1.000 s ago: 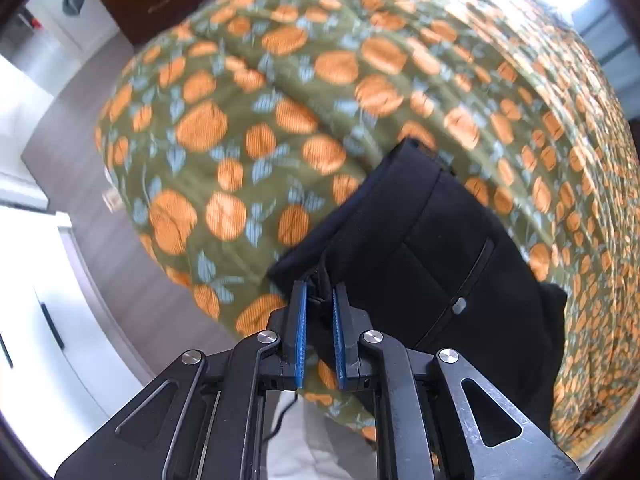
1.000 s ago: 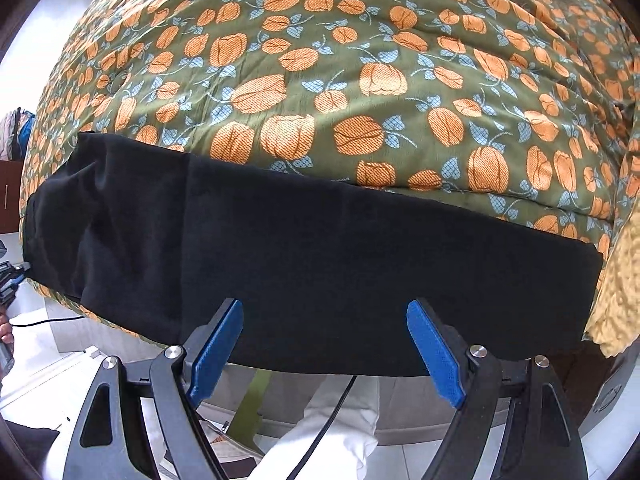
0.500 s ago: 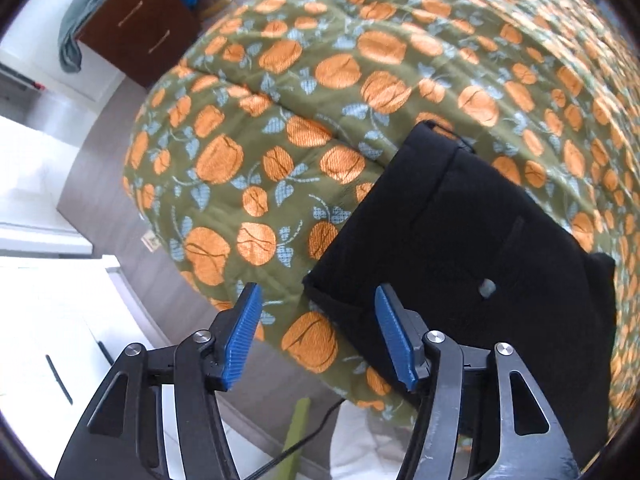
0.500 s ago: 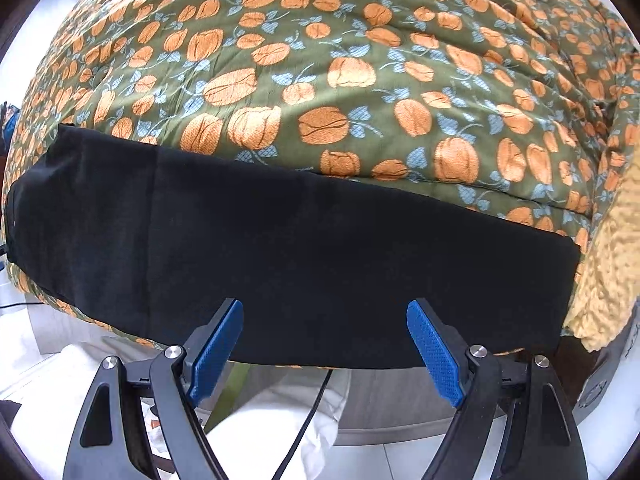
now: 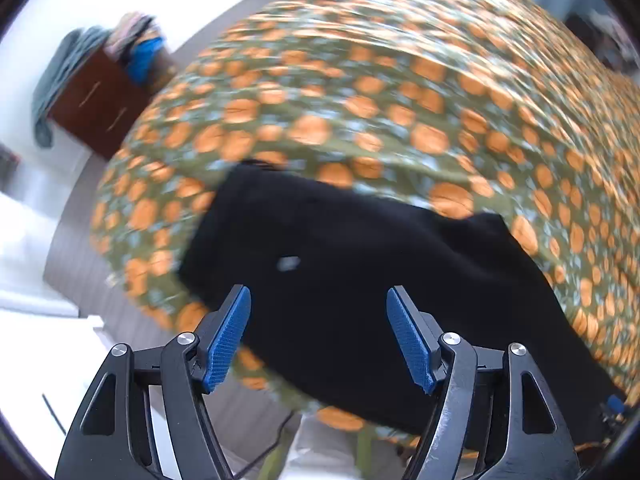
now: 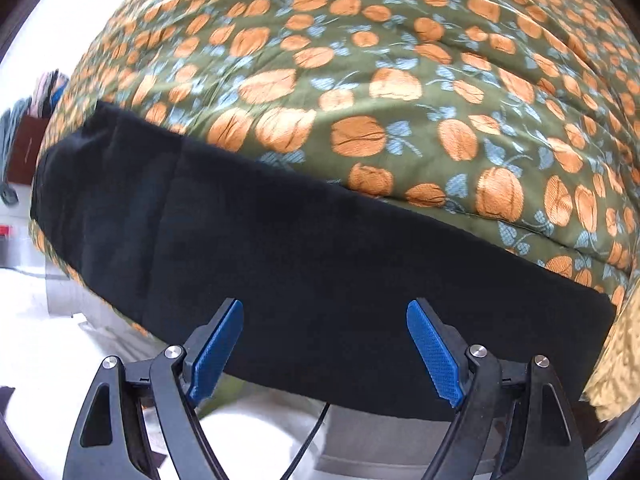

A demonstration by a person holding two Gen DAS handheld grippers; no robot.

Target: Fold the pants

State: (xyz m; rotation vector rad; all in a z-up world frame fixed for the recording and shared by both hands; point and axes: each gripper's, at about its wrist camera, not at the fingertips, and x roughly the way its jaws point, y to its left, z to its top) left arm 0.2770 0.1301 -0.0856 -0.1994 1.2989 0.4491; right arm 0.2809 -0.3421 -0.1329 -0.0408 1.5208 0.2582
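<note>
**Black pants laid along the bed's near edge**

The pants (image 6: 320, 264) lie flat on the pumpkin-print bedspread (image 6: 360, 80) — no readable label or writing. The left gripper (image 5: 318, 336) hangs above them, jaws opening, nothing clamped. The right gripper (image 6: 324, 354) hovers spread wide, empty.

Bedroom with a patterned bed and a dark wooden dresser

A bed (image 6: 400, 80) fills most of both views, covered in an olive-green spread printed with orange pumpkins and pale blue leaves. Beyond its far left corner stands a reddish-brown dresser (image 5: 100, 96) with drawer handles, clothes heaped on top (image 5: 138, 46) and a grey-green cloth (image 5: 52, 80) draped over its side. The floor (image 5: 68, 248) beside the bed is grey-brown boards. The white walls are washed out by bright daylight.
</note>
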